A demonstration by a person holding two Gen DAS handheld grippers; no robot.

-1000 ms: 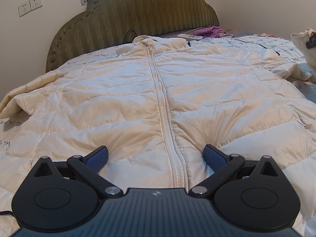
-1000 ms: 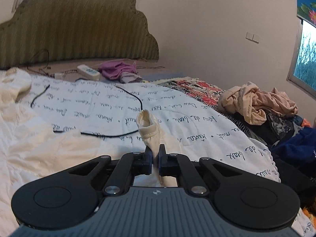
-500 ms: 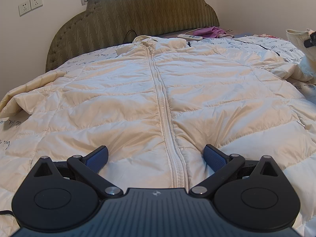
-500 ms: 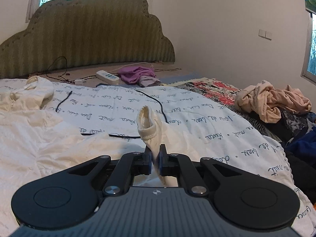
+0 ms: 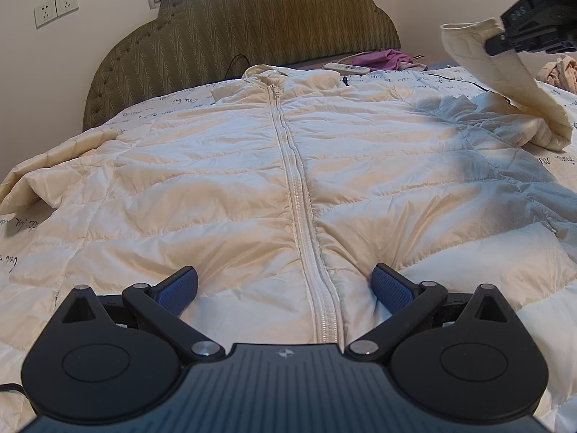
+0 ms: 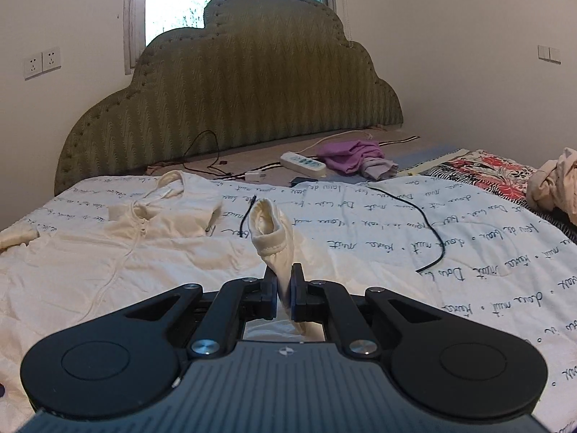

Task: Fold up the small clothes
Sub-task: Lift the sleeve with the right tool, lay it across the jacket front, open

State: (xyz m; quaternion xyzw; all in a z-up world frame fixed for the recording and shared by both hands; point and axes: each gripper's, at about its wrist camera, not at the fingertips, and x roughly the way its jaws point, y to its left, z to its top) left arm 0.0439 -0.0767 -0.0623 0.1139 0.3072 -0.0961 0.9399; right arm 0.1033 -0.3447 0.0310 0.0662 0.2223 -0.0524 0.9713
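Left wrist low, near jacket (image 5: 252,187), facing headboard (image 5: 252,32), right wrist likewise, both sharing bed (image 6: 396,231)

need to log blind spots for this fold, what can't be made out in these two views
- Jacket hem: left wrist view, hidden behind the left gripper body.
- Other sleeve: cuff cut off by the left edge of the same view.
- Sleeve cuff below the right gripper: right wrist view, hidden by its body.
- Writing on the bedspread: too small and warped to read.

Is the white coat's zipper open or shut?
Shut. The zipper runs closed down the whole front of the coat, collar to hem.
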